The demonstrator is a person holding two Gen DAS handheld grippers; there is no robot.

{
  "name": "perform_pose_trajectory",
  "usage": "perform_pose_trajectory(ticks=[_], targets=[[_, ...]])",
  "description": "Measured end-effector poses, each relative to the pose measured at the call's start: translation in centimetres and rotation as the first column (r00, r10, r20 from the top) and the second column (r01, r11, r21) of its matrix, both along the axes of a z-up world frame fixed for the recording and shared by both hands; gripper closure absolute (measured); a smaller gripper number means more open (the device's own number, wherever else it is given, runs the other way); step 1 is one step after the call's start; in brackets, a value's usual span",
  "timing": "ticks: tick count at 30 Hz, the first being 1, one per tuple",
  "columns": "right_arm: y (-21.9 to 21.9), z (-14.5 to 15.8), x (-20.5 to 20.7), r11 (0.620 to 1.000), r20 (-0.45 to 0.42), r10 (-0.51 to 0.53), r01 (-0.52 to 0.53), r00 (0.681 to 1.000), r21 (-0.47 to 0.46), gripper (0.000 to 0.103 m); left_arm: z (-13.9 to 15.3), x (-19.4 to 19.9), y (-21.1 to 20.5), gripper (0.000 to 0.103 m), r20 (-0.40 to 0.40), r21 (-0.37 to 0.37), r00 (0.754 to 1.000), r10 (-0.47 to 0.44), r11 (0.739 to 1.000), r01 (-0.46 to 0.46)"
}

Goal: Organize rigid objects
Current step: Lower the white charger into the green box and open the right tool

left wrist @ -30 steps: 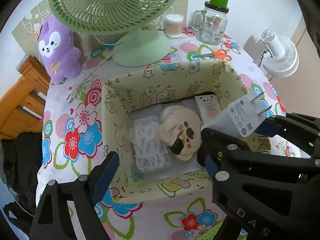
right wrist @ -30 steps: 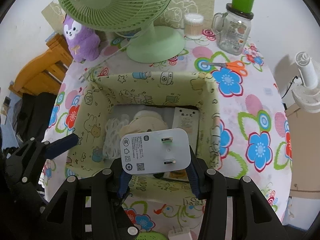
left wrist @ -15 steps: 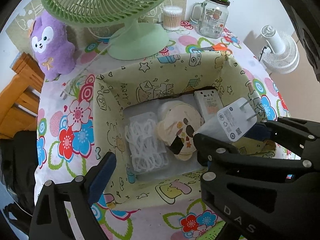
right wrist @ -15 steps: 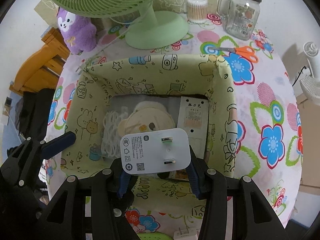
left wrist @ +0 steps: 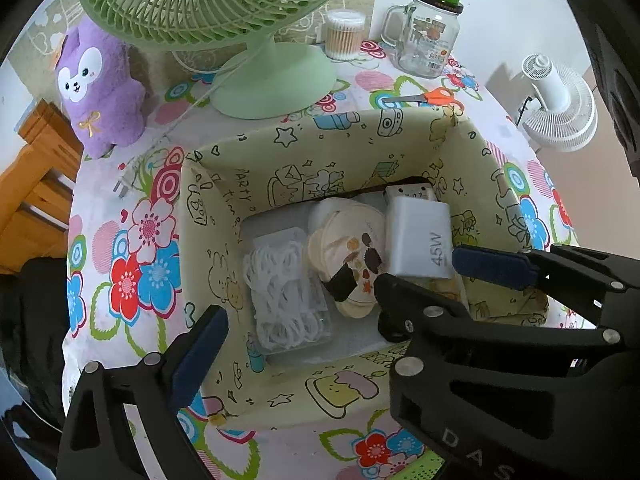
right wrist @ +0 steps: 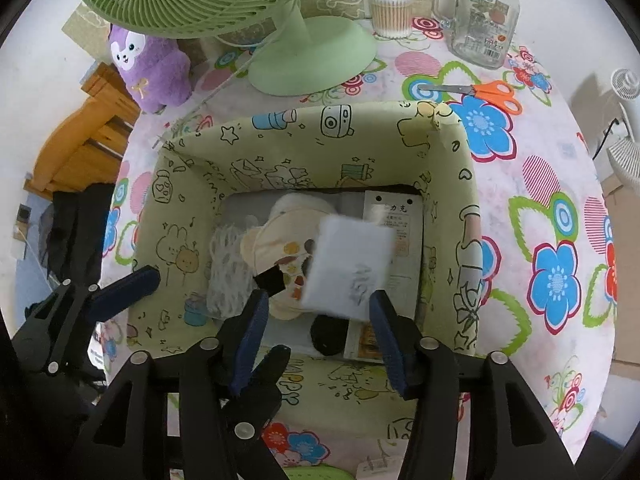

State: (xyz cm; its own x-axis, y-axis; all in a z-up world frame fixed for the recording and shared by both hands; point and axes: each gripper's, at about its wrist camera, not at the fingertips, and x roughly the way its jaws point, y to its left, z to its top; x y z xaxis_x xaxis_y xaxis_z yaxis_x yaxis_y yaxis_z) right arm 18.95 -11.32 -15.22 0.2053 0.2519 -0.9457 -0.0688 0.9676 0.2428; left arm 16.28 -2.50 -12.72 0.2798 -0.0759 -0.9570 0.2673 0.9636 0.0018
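Observation:
A white 45W charger (left wrist: 420, 236) lies tilted inside the yellow-green cartoon-print box (left wrist: 320, 128), on top of cream round coasters (left wrist: 348, 248) and a printed white packet (right wrist: 404, 232). In the right wrist view the charger (right wrist: 348, 268) is blurred, just beyond my right gripper (right wrist: 318, 320). Its jaws are opening and the blue pads stand clear of the charger's sides. My left gripper (left wrist: 312, 332) hangs over the box's near wall, its jaws opening wide with nothing between them. One of its fingers (right wrist: 128, 284) shows over the box's left wall. A bagged white cable (left wrist: 288, 296) lies left of the coasters.
Behind the box (right wrist: 360, 116) stand a green desk fan (left wrist: 272, 80), a purple plush toy (left wrist: 100, 88), a cotton-swab tub (left wrist: 344, 36) and a glass jar with a green lid (left wrist: 432, 36). Orange scissors (left wrist: 428, 96) lie by the far right corner. A wooden chair (left wrist: 36, 184) stands left of the table.
The charger has left the right gripper's pads and dropped into the box, tipping so its prongs face away. The right jaws have spread apart. The left jaws have widened slightly.

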Motion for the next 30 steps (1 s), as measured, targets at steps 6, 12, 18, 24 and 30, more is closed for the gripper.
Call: perform_pose_trajectory(ticks=[6,12,18,24,30], targets=[[-0.2,0.6,-0.3,1.000,0.012,-0.005,0.005,1.000,-0.003,0.038,0.3,-0.2,-0.1,0.005,0.005,-0.002,1.000,0.003,1.000,-0.003],[-0.4,1.7,-0.9,1.000,0.038,-0.016,0.017,0.999,-0.004,0.033,1.0,-0.7,-0.2,0.005,0.024,-0.007,1.000,-0.002,1.000,0.002],[-0.6,2.6,-1.8,1.000,0.057,-0.028,0.028,0.998,-0.001,0.029,1.7,-1.4,-0.3,0.005,0.046,0.000,0.999,-0.006,1.000,0.006],[-0.7,3.6,-2.7,0.999,0.083,-0.034,0.034,0.996,-0.004,0.023,2.6,-2.2,-0.4,0.004,0.070,0.008,0.998,-0.007,1.000,0.006],[-0.9,4.8,-3.7,0.999,0.110,-0.038,0.039,0.993,-0.006,0.019,3.5,-3.2,-0.5,0.004,0.094,0.009,0.996,-0.008,1.000,0.007]])
